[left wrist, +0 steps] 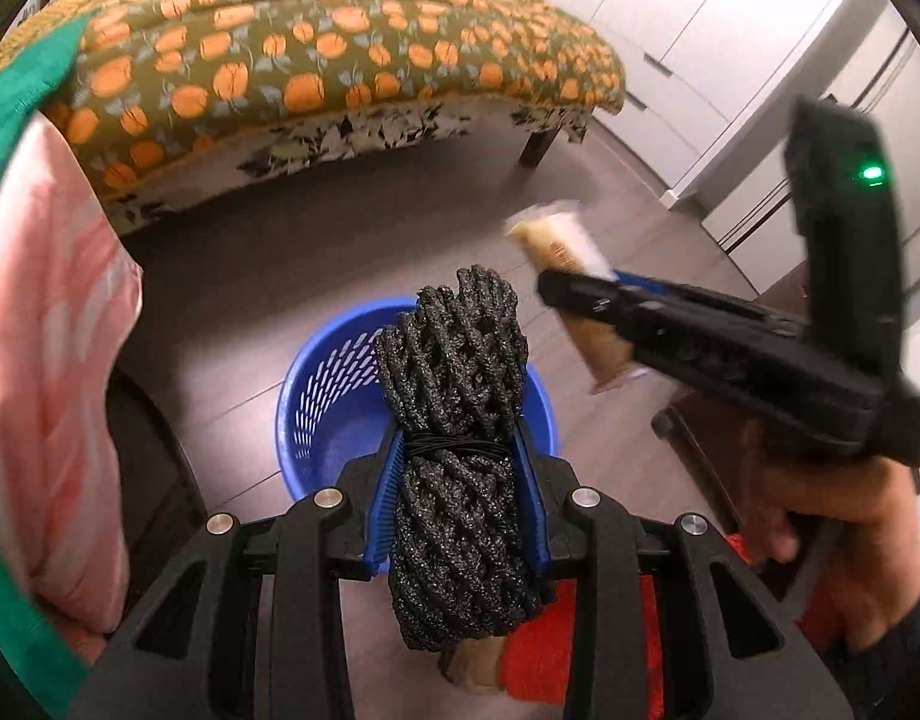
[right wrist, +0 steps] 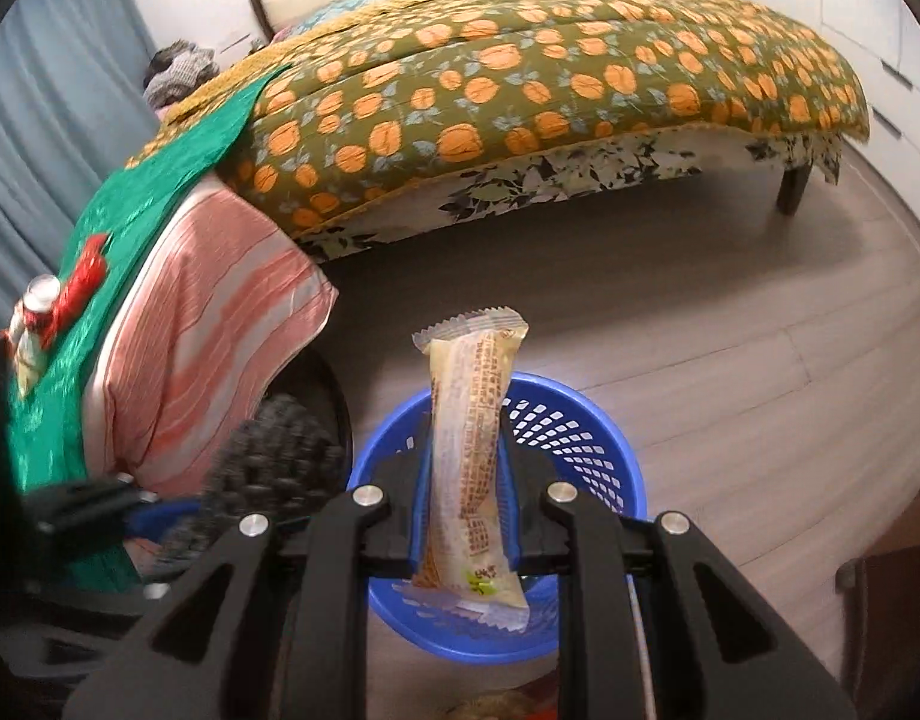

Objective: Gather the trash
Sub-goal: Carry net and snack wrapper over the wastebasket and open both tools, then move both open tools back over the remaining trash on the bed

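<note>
Quick count: two grippers, two bits of trash in them, one blue basket (right wrist: 592,438) on the floor. Left gripper (left wrist: 460,480) is pinching a black foam net roll (left wrist: 460,396) with a black band around it, right over the basket at 12 o'clock. Right gripper (right wrist: 469,480) is clamped on a beige snack wrapper (right wrist: 469,450), also over the basket. Both tilt downward. At 9 o'clock in the right view there's one can (right wrist: 40,294) and one red wrapper (right wrist: 79,288) on a green cloth (right wrist: 154,204), I think; it's blurry. The bed (right wrist: 520,96) is at 12 o'clock.
</note>
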